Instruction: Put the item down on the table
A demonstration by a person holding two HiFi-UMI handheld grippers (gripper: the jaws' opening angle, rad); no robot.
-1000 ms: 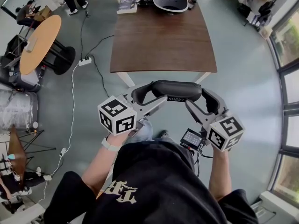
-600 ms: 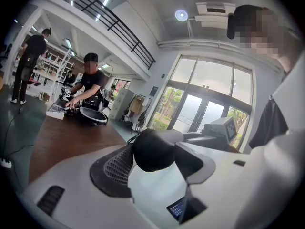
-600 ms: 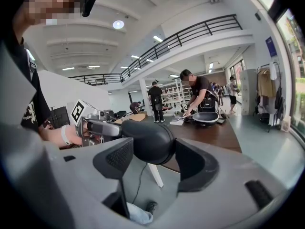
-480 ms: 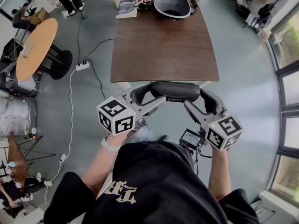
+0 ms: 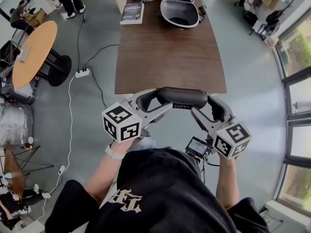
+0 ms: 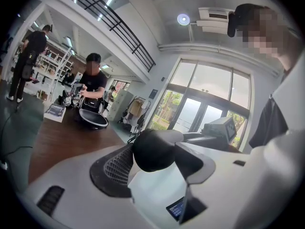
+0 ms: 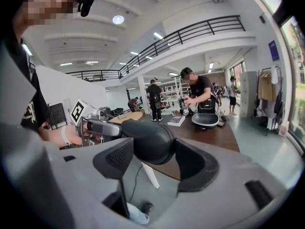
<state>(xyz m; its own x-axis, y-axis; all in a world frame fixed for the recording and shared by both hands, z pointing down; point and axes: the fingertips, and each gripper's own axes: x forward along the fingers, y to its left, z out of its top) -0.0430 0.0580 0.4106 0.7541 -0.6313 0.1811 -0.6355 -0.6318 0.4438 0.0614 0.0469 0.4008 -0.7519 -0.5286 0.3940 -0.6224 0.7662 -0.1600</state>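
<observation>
A black, elongated padded item [image 5: 182, 97] with a small white label hangs in the air between both grippers, level with the near edge of the brown table [image 5: 170, 47]. My left gripper [image 5: 146, 102] is shut on its left end and my right gripper [image 5: 215, 107] on its right end. In the left gripper view the item's rounded end [image 6: 155, 149] sits clamped between the grey jaws of the left gripper [image 6: 153, 162]. The right gripper view shows the other end [image 7: 148, 141] held the same way by the right gripper [image 7: 151, 157], with the table behind it.
At the table's far end stand a black bowl-shaped shell [image 5: 179, 13] and a book [image 5: 132, 13], with another person working there. A round wooden table [image 5: 31, 52] and a power strip with its cable [image 5: 81, 73] are on the floor to the left. Windows run along the right.
The person carrying the item has stepped forward. The table's near edge has come closer and now meets the held item. Both grippers keep their hold.
</observation>
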